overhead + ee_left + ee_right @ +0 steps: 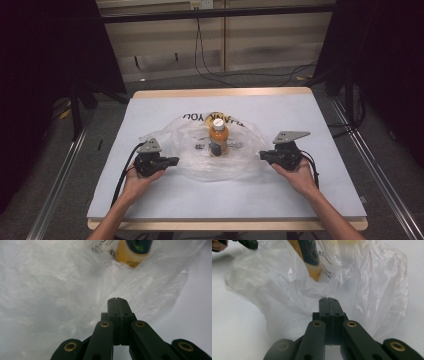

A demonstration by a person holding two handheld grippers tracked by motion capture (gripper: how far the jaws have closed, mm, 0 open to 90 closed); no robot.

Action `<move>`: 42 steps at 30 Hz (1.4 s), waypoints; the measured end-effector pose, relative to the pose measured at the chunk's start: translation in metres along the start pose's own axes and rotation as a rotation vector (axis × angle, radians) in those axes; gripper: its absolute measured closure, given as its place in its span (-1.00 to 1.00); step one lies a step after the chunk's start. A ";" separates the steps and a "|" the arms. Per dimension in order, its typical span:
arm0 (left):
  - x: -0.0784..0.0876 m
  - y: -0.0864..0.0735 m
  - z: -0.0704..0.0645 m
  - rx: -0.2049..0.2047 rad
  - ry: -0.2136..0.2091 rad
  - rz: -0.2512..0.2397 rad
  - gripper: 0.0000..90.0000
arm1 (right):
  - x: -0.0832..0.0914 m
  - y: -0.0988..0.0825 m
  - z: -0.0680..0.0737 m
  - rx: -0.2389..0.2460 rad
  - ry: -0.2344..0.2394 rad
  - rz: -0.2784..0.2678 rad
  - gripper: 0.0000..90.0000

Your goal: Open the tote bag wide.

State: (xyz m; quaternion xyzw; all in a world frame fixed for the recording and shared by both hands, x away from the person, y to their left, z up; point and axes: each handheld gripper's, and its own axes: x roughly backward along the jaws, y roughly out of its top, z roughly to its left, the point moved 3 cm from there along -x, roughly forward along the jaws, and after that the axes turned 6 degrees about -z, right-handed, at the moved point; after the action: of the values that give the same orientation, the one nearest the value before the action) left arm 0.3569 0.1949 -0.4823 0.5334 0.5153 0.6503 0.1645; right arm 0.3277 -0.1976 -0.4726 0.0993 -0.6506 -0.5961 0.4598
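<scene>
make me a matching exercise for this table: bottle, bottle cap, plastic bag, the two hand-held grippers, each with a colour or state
Things:
1. bottle
2. cap
3. bag
4. left hand-held gripper and right hand-held gripper

Colour or state:
a. white
b. black, jaws shut
c. clear, crumpled, spread on the table
d. orange, upright on the bag

Pairs: 1-d, 2-a, 3-c, 4-b

On the one table (150,200) lie one clear plastic bag (250,150) and one orange bottle (218,137), with two grippers at nine (176,161) and three o'clock (262,155).
</scene>
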 end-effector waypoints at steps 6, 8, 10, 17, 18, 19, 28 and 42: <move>0.013 0.010 -0.017 -0.016 -0.026 -0.052 1.00 | 0.020 0.014 0.004 0.002 -0.003 -0.067 1.00; 0.018 0.017 -0.024 -0.036 -0.024 -0.062 1.00 | 0.028 0.020 0.002 0.003 -0.008 -0.094 1.00; 0.019 0.023 -0.027 -0.048 -0.023 -0.062 1.00 | 0.031 0.025 0.000 0.001 -0.013 -0.110 1.00; -0.003 0.056 -0.037 -0.098 -0.030 -0.030 1.00 | 0.000 0.065 -0.003 0.024 0.037 -0.108 1.00; -0.011 0.059 -0.037 -0.109 -0.037 -0.011 1.00 | -0.008 0.070 -0.003 0.032 0.051 -0.090 1.00; -0.020 0.062 -0.037 -0.110 -0.040 0.004 1.00 | -0.008 0.070 -0.003 0.032 0.051 -0.090 1.00; -0.087 0.056 -0.027 -0.142 -0.006 0.171 1.00 | -0.073 0.077 -0.008 0.070 0.164 0.158 1.00; -0.079 0.029 -0.085 -0.312 -0.067 0.296 1.00 | -0.140 0.055 -0.042 0.020 0.074 0.344 1.00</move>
State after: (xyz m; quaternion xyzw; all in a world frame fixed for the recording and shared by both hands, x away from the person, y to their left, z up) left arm 0.3227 0.0808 -0.4905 0.5927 0.3187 0.7210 0.1650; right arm 0.4591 -0.1172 -0.4976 0.0131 -0.6465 -0.4980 0.5778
